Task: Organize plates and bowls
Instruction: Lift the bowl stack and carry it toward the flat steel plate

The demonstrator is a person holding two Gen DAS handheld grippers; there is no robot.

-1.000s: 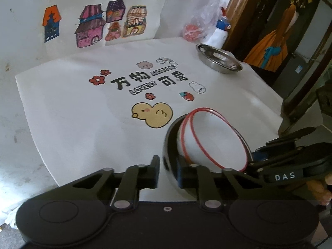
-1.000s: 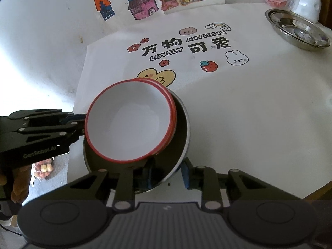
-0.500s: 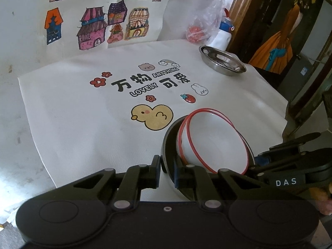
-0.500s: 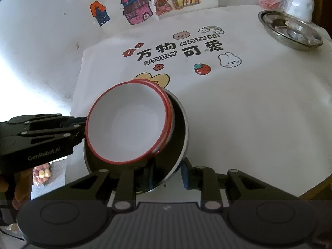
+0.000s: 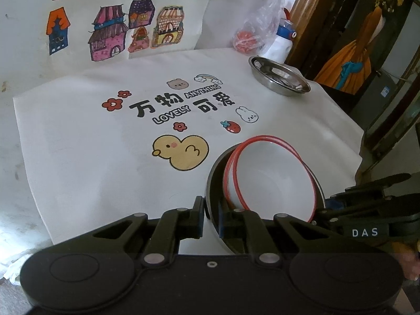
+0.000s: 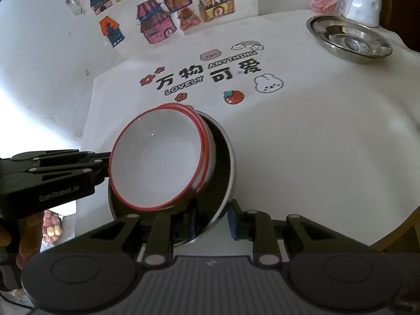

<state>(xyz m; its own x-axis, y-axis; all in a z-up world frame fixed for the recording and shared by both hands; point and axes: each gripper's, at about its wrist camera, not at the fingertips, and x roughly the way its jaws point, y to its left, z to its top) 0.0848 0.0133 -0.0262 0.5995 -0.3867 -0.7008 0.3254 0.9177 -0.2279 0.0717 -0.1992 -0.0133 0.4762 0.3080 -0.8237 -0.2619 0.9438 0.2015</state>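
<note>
Two nested white bowls with red rims (image 5: 270, 178) (image 6: 157, 157) lean tilted inside a steel bowl (image 5: 213, 176) (image 6: 225, 173) on the white printed mat. My left gripper (image 5: 211, 215) is shut on the steel bowl's left rim, one finger inside and one outside; the right wrist view shows it (image 6: 106, 162) at the left. My right gripper (image 6: 213, 221) straddles the near rim and its jaws are closing, with a small gap still showing at the outer pad. In the left wrist view it (image 5: 324, 207) sits at the bowl's right side.
A shallow steel plate (image 5: 279, 78) (image 6: 349, 36) rests at the mat's far right corner. Behind it stand a white bottle (image 6: 363, 5) and a plastic bag with red contents (image 5: 248, 39). A sheet of house drawings (image 5: 118, 26) lies at the back. The table edge runs close on the right.
The left jaws have narrowed onto the steel bowl's rim. The right jaws have come slightly closer together around the rim. Bowls and hands have barely shifted.
</note>
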